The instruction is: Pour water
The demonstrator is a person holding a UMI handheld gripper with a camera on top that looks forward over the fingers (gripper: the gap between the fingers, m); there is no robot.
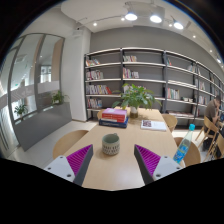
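Shelf books (100,75) too small to read; blue bottle (181,151) contents unclear.

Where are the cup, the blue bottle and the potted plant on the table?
cup (111,145), gripper view, middle of its side wall
blue bottle (182,150), gripper view, its body
potted plant (136,97), gripper view, its leaves

no text or label can be read on the books (114,116) or bottle (181,151).

Green cup (111,144) upright on table; blue bottle (181,151) well apart.
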